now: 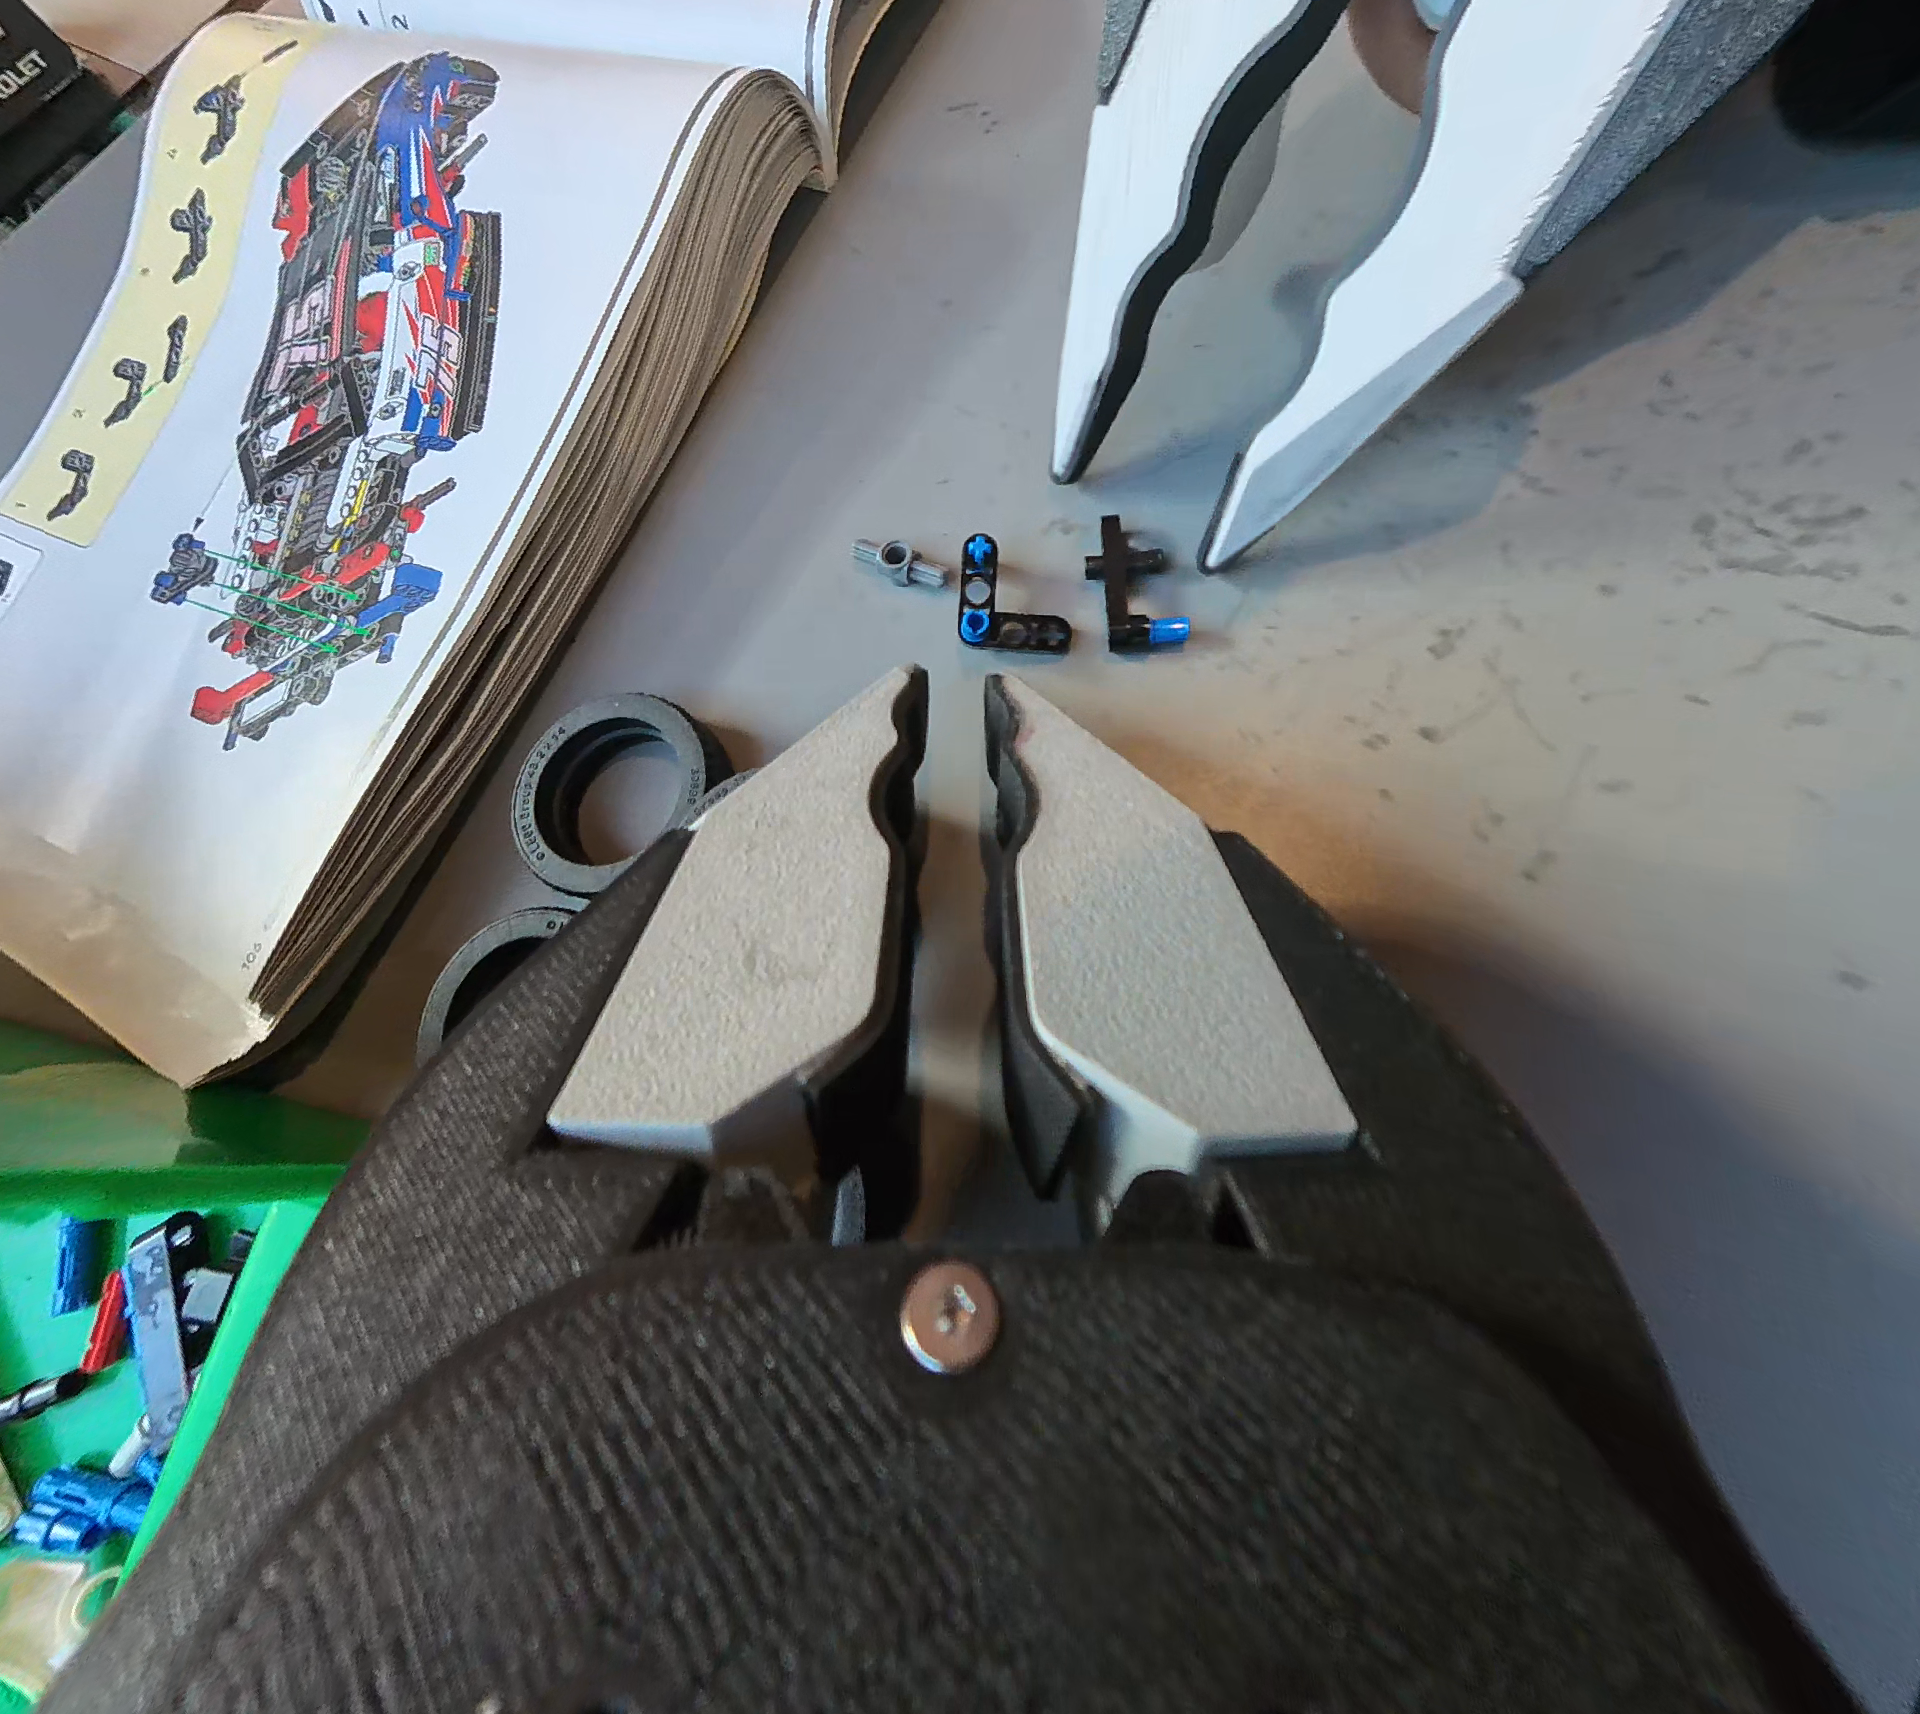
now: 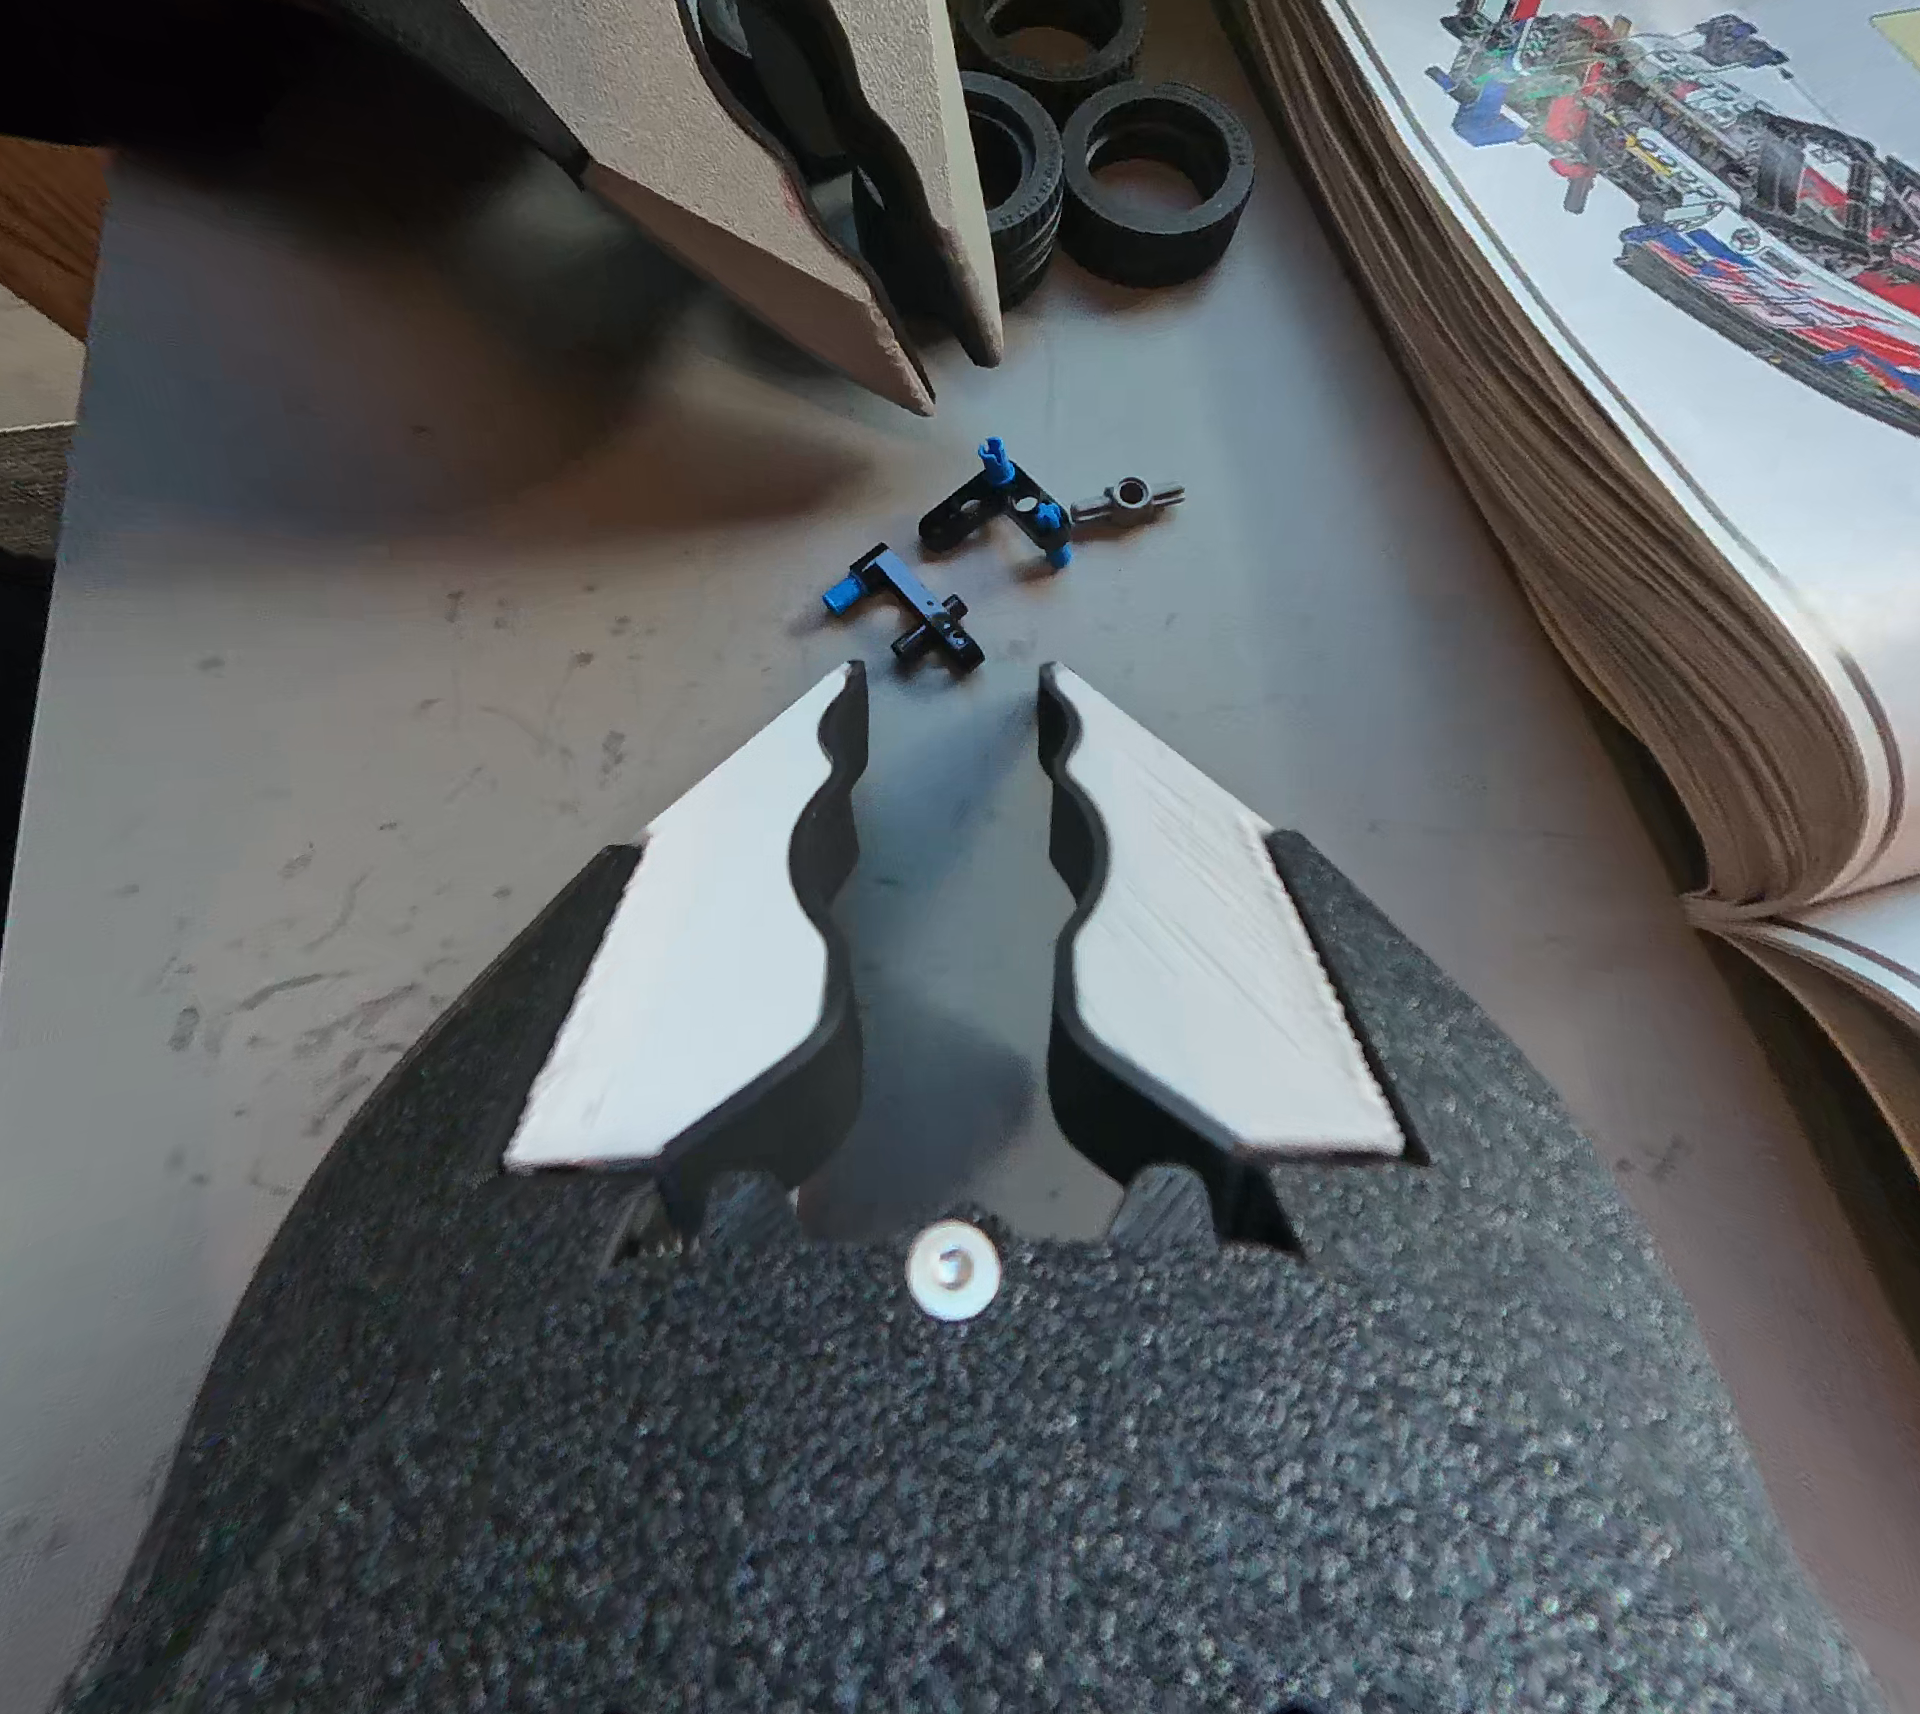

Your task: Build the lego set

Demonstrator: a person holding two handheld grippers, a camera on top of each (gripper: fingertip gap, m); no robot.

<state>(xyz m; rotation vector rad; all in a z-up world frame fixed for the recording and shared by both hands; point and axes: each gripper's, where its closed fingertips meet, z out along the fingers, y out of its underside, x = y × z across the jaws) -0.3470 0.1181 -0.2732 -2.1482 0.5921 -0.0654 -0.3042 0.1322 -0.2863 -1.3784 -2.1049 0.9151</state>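
Both wrist views face each other, close over shared lego pieces [image 1: 1013,594].

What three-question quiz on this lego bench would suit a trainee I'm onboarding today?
1. True or false: the left gripper holds a part.
2. How many small lego pieces lie between the grippers? A) one B) three C) five
3. Which piece lies nearest the right gripper?

Key:
1. False; nothing sits between its fingers.
2. B: grey connector, L-beam, black pin piece.
3. The black pin piece.
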